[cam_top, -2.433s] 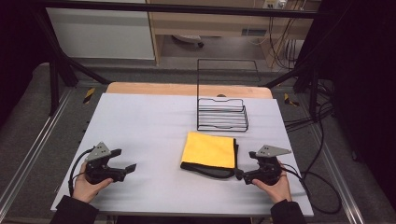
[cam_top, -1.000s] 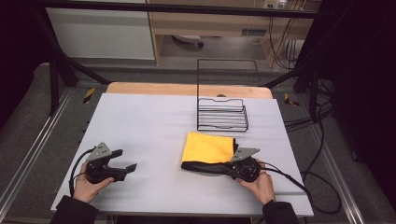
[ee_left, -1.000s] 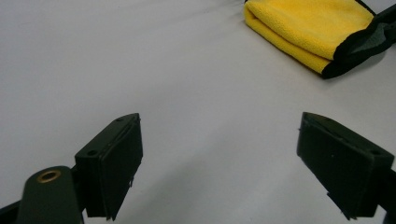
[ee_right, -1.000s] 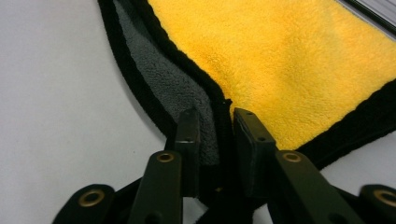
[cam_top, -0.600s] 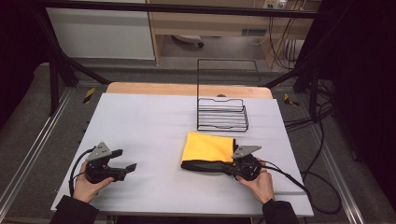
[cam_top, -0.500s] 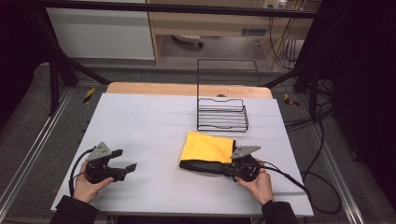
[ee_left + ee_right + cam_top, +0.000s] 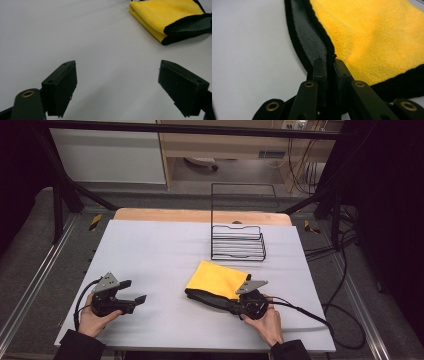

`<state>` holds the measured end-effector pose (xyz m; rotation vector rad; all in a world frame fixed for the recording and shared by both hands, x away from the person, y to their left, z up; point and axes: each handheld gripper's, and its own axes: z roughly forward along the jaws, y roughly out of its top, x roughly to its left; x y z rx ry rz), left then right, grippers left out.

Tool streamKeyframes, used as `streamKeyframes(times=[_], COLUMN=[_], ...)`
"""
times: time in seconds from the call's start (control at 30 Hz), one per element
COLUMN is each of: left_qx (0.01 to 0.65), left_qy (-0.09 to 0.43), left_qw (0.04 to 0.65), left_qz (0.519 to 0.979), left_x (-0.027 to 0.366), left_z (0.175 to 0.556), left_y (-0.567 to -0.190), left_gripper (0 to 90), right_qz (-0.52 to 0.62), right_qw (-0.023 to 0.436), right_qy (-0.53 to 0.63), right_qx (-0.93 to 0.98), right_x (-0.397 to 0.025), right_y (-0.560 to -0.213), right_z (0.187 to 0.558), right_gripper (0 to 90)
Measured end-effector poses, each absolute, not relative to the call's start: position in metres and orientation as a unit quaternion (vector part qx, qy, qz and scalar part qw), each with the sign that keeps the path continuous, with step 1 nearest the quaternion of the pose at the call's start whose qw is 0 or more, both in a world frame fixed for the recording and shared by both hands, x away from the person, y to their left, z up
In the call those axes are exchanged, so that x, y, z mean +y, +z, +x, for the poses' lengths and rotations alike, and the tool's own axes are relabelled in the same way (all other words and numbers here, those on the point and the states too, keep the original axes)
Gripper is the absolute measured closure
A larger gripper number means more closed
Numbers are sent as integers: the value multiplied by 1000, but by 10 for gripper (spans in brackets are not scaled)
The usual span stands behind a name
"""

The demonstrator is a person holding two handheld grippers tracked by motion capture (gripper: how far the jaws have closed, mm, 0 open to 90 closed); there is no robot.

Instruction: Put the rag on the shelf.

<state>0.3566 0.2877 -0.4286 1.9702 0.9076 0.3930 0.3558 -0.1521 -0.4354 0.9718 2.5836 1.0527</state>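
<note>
A folded yellow cloth (image 7: 218, 279) with a grey underside and black trim lies on the white table (image 7: 165, 250), right of centre. My right gripper (image 7: 231, 306) sits at its near edge, shut on the cloth's black-trimmed edge (image 7: 329, 58); the jaws pinch the grey and yellow layers together. My left gripper (image 7: 134, 299) rests at the table's front left, open, with nothing between its fingers (image 7: 62, 86). In the left gripper view the yellow cloth (image 7: 170, 15) lies ahead at the upper right, well beyond the jaws.
A black wire rack (image 7: 238, 242) with a tall back frame stands behind the cloth at the table's far side. Cables (image 7: 320, 320) trail off the right edge. A wooden strip (image 7: 200, 215) borders the far edge.
My right gripper has slid left from the front right corner to the cloth's near edge and shut on it. The left gripper has stayed in place.
</note>
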Motion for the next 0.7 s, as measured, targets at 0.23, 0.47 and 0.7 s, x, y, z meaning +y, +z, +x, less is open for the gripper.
streamKeyframes(times=[0.23,0.47,0.7], left_qx=[367,365,365], left_qy=[159,158,156], left_qw=[453,451,453], left_qz=[797,799,798], left_x=[287,286,287], left_z=[356,357,357], left_y=[-428,-428,-428], left_gripper=[156,156,156], right_qz=[300,353,395], right_qw=[120,176,148], right_qy=[407,419,352], right_qx=[854,818,835], right_x=[-165,-193,-201], right_y=[-420,-404,-440], right_z=[358,388,431], right_gripper=[499,440,382])
